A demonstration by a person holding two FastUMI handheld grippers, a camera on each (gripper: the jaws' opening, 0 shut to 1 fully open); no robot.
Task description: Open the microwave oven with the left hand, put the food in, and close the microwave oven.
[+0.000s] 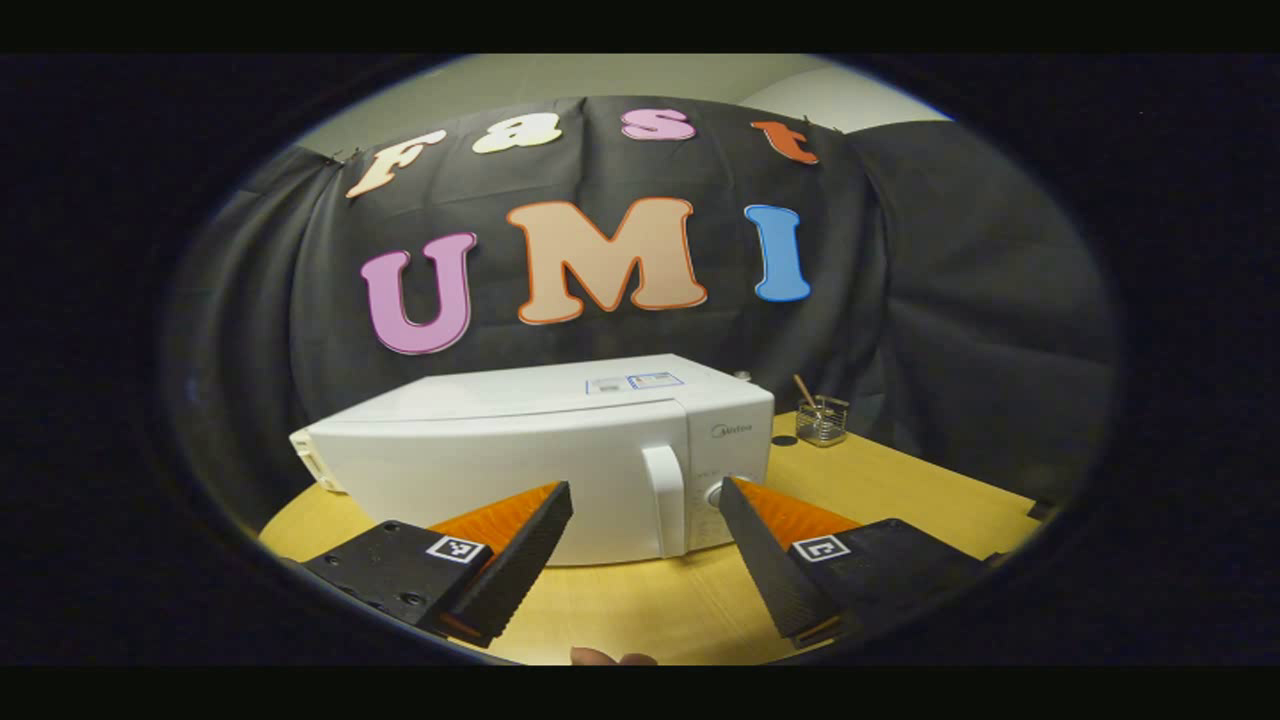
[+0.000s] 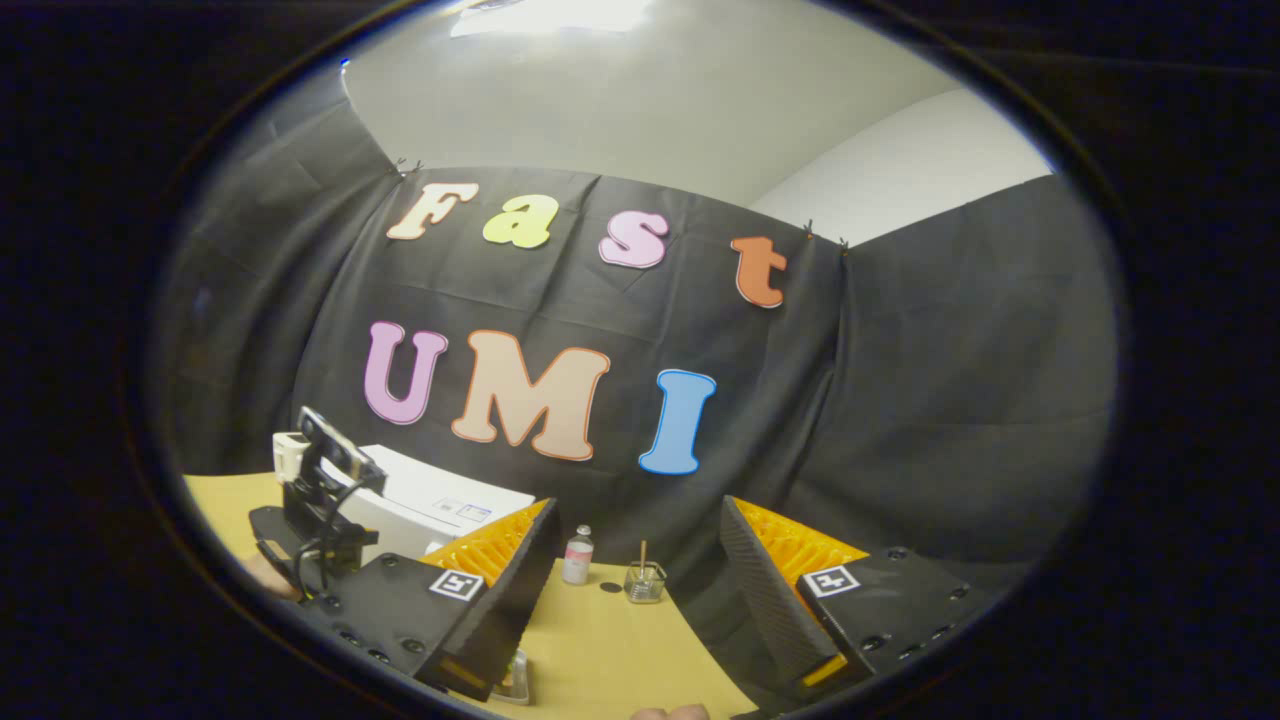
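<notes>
The white microwave oven (image 1: 520, 450) stands on the round wooden table (image 1: 640, 610) with its door closed and its upright handle (image 1: 665, 500) near the right side, beside the control knob. My left gripper (image 1: 644, 488) is open just in front of the door, the handle showing between its fingers, apart from it. In the right gripper view the microwave's top (image 2: 440, 505) lies at lower left, with the left gripper's body (image 2: 320, 500) in front of it. My right gripper (image 2: 638, 508) is open and holds nothing. A clear container's edge (image 2: 517, 680) peeks out under its left finger; its contents are hidden.
A small glass holder with a stick (image 1: 822, 418) stands at the table's back right, next to a dark spot (image 1: 785, 440). The right gripper view adds a small bottle (image 2: 577, 555) beside the glass holder (image 2: 645, 580). Black cloth walls close behind the table.
</notes>
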